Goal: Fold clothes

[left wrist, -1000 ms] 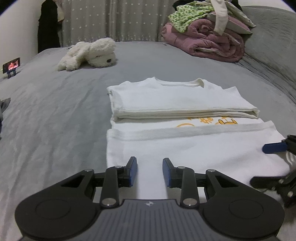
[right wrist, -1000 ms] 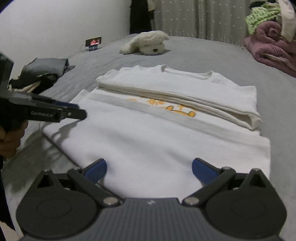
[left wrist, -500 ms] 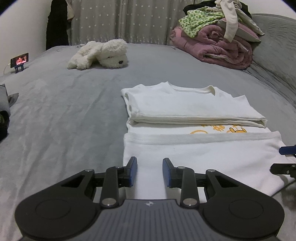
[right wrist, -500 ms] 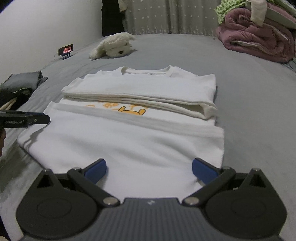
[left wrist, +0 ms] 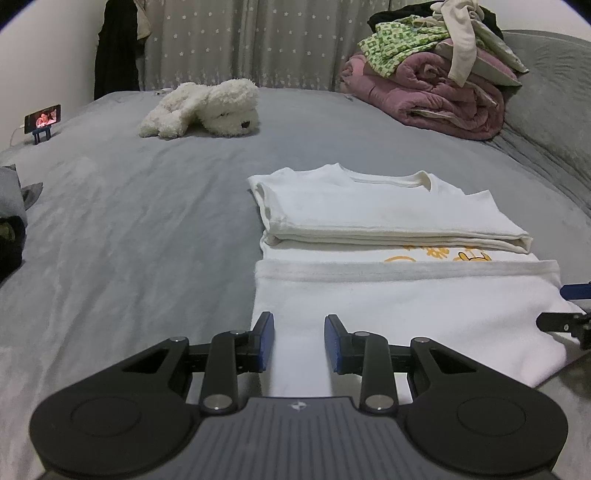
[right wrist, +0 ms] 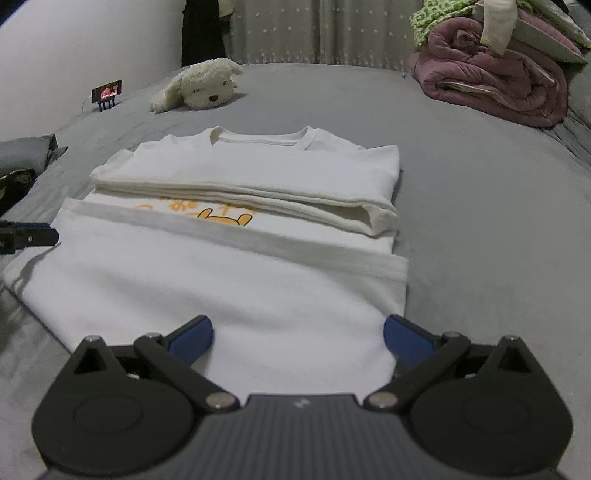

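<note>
We see the t-shirt (left wrist: 388, 295) lying flat on the bed (left wrist: 147, 221), its collar end folded toward us over the middle and its hem end folded away from us, so the two folds nearly meet. Behind it, toward the curtain (left wrist: 240, 40), the plush toy (left wrist: 207, 109) lies on the bed, left of centre. Further left, at the bed's edge, the phone on its stand (left wrist: 41, 122) is upright. At the back right sits the rolled blanket (left wrist: 428, 99), with the heap of clothes (left wrist: 436, 33) on top of it. Our two grippers sit at the shirt's near edge, the left gripper (left wrist: 299, 343) over its left corner, the right gripper (right wrist: 298, 338) over its right side.
</note>
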The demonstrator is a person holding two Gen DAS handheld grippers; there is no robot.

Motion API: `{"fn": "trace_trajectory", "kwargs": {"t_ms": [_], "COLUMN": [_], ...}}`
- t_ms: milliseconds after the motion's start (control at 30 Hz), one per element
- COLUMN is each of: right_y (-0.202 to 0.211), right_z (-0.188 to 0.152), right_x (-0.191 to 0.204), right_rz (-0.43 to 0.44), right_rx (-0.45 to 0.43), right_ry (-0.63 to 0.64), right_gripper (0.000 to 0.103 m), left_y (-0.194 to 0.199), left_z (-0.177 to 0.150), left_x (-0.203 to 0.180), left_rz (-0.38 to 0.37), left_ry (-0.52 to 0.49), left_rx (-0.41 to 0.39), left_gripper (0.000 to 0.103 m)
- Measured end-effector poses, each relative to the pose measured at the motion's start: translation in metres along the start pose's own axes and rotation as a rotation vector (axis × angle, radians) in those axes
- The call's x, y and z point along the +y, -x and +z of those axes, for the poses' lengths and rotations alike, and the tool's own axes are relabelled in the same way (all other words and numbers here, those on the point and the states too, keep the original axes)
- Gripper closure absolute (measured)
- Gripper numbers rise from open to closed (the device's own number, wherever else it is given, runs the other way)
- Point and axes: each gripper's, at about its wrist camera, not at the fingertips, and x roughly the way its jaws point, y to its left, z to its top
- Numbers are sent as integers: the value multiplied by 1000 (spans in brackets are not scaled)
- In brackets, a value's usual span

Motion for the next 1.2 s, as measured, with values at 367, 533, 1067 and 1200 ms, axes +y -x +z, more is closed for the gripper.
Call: {"fn": "trace_trajectory", "kwargs": {"t_ms": [367, 533, 1067, 1200], "right_y": [19, 15, 10, 12], "right_z": [-1, -7, -14, -16], "right_x": [20, 48, 46, 44], "right_rz": [30, 45, 56, 60], "right_rx": [-63, -55, -5, -14], "right_ry": [55, 168, 142, 136], "right_gripper": [0, 0, 0, 0], "left_y": [15, 11, 17, 20], "left_z": [-8, -15, -32, -34], "left_x": [-2, -11, 0, 0], "left_rz": [23, 62, 90, 103], "left_ry": [-26, -63, -24, -27], "left_rx": [-20, -8, -16, -24], "left_gripper": [73, 72, 64, 64]}}
